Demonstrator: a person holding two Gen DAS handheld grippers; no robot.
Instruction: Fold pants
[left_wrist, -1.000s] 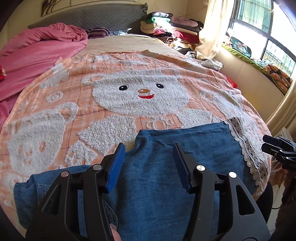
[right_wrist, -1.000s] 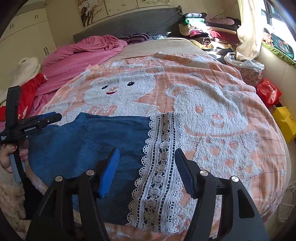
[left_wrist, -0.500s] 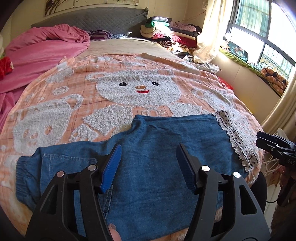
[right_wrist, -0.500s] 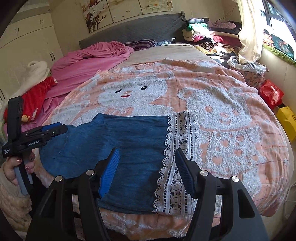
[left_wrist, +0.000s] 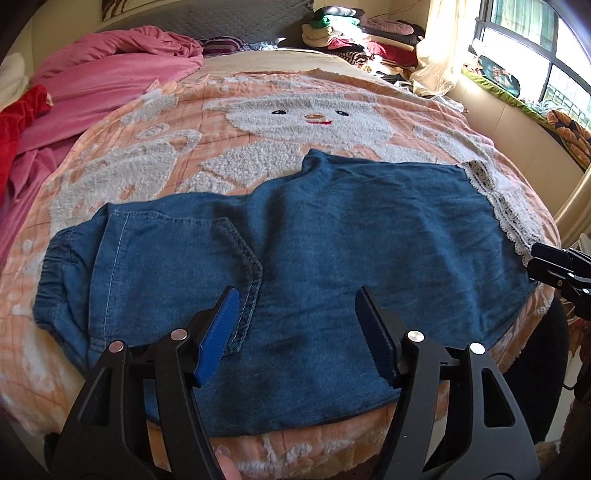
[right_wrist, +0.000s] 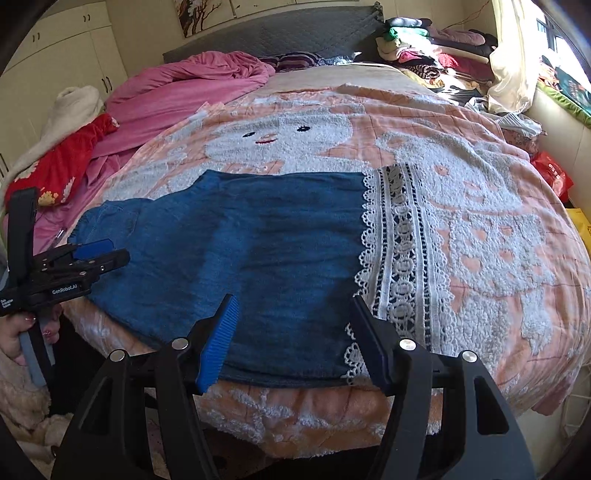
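Observation:
Blue denim pants (left_wrist: 332, 236) lie flat across the near edge of the bed, elastic waistband (left_wrist: 55, 273) at the left and white lace hem (left_wrist: 506, 206) at the right. My left gripper (left_wrist: 295, 314) is open and empty, held above the pants' middle near the pocket seam. In the right wrist view the pants (right_wrist: 258, 251) and their lace hem (right_wrist: 399, 258) fill the centre. My right gripper (right_wrist: 291, 321) is open and empty, above the near edge by the hem. Each gripper shows in the other's view: the right at the far right (left_wrist: 554, 262), the left at the far left (right_wrist: 88, 258).
The bed carries a peach blanket with white bears (left_wrist: 314, 122). A pink quilt (right_wrist: 192, 88) and a red cloth (right_wrist: 62, 162) lie at the left. Stacked clothes (right_wrist: 424, 48) sit by the headboard. A window ledge (left_wrist: 517, 92) runs along the right.
Both grippers have pulled back toward the near edge of the bed, so more of the pants shows, including the waistband. Both stay open. The pants have not moved.

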